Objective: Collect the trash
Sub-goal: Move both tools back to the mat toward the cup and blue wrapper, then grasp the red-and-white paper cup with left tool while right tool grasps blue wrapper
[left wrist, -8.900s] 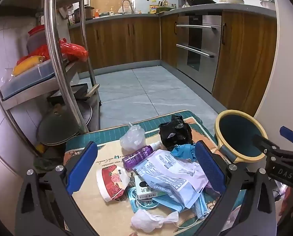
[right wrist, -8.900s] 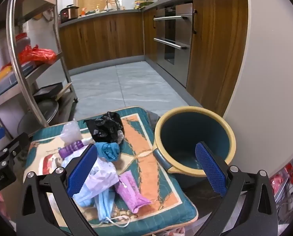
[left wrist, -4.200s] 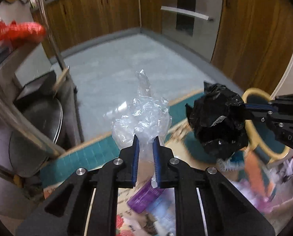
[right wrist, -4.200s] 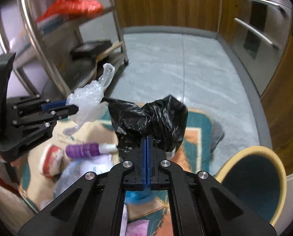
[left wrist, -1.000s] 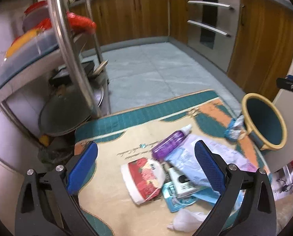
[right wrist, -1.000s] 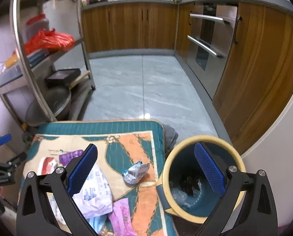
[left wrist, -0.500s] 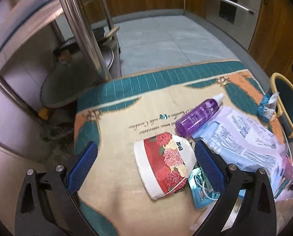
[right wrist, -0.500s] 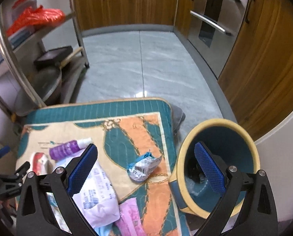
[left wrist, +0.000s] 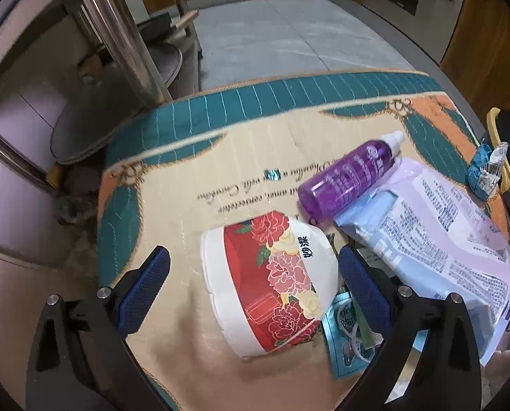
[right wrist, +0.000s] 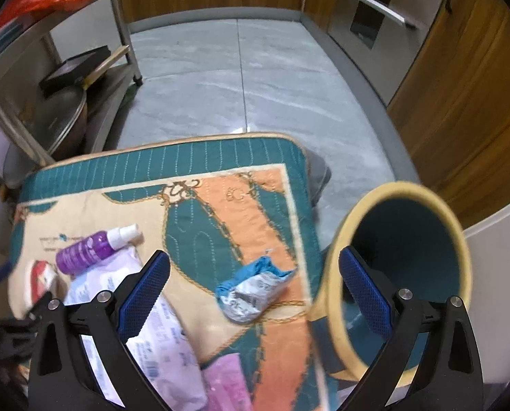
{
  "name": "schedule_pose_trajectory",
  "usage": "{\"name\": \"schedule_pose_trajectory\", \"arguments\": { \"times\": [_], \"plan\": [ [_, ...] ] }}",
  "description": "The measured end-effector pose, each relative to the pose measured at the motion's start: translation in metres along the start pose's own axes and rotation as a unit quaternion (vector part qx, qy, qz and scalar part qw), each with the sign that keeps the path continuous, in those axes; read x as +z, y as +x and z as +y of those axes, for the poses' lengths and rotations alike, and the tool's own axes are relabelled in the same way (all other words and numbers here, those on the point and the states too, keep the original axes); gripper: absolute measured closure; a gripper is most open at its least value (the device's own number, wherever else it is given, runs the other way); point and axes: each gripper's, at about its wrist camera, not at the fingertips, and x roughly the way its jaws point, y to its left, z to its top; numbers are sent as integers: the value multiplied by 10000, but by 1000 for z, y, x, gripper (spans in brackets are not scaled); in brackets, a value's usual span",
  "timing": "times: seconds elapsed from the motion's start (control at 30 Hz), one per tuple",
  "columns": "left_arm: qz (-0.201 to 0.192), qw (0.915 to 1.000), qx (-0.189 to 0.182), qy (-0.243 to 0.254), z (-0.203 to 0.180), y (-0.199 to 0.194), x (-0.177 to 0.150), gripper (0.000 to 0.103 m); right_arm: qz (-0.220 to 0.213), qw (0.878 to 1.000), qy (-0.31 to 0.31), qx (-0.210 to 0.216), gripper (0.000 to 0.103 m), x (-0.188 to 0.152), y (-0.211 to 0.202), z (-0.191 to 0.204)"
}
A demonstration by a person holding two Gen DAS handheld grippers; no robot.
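Looking over the quilted mat (left wrist: 220, 126) that covers the tabletop, I'd say the collecting is only partly done: plenty of trash lies there. Both claws are spread wide and hold nothing. The left claw (left wrist: 251, 284) hangs low over a red-and-white flowered packet (left wrist: 272, 284), its two blue pads on either side of it but not touching, so that looks like the next pick. Just beyond lies a purple spray bottle (left wrist: 349, 178), its body resting against a big pale printed bag (left wrist: 436, 239) with a bluish packet tucked under it, and a small teal sachet (left wrist: 344, 335) pokes out beneath the right pad. The right claw (right wrist: 255, 287) hovers above a crumpled blue-and-silver wrapper (right wrist: 255, 291) near the mat's edge, just beside the yellow-rimmed bin (right wrist: 340, 239) that stands off the mat. A pink packet (right wrist: 227, 387) sits at the near edge. From here the bin's inside is dark and blurred; I cannot tell what it already holds. At least six pieces are left to go in.
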Motion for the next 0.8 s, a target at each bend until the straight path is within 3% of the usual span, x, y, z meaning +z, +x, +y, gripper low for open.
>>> {"name": "schedule_pose_trajectory", "arguments": {
  "times": [0.17, 0.23, 0.27, 0.3, 0.4, 0.47, 0.57, 0.67, 0.8],
  "plan": [
    [349, 9991, -132, -193, 7, 14, -4, 6, 418, 9990, 118, 69, 14, -1, 21, -1],
    [407, 9989, -144, -204, 9, 17, -5, 6, 583, 9981, 135, 140, 31, -2, 27, 1],
    [426, 9988, -142, -183, 9, 17, -6, 6, 672, 9975, 138, 155, 35, -4, 31, 1],
    [444, 9988, -129, -147, 8, 18, -6, 9, 782, 9966, 170, 186, 36, -6, 34, 1],
    [545, 9983, -185, -82, 8, 22, -7, 21, 966, 9945, 243, 320, 55, -10, 40, -1],
    [588, 9981, -168, -54, 7, 23, -8, 21, 987, 9948, 64, 244, 71, -11, 40, 1],
    [563, 9984, -84, 40, 4, 22, -7, 21, 989, 9947, 4, 290, 87, -12, 39, 0],
    [480, 9988, -16, 55, 3, 16, -5, 22, 806, 9959, 25, 399, 98, -9, 30, -3],
    [315, 9995, 101, 13, 1, 4, 0, 22, 613, 9969, 54, 499, 101, -4, 20, -6]
  ]
}}
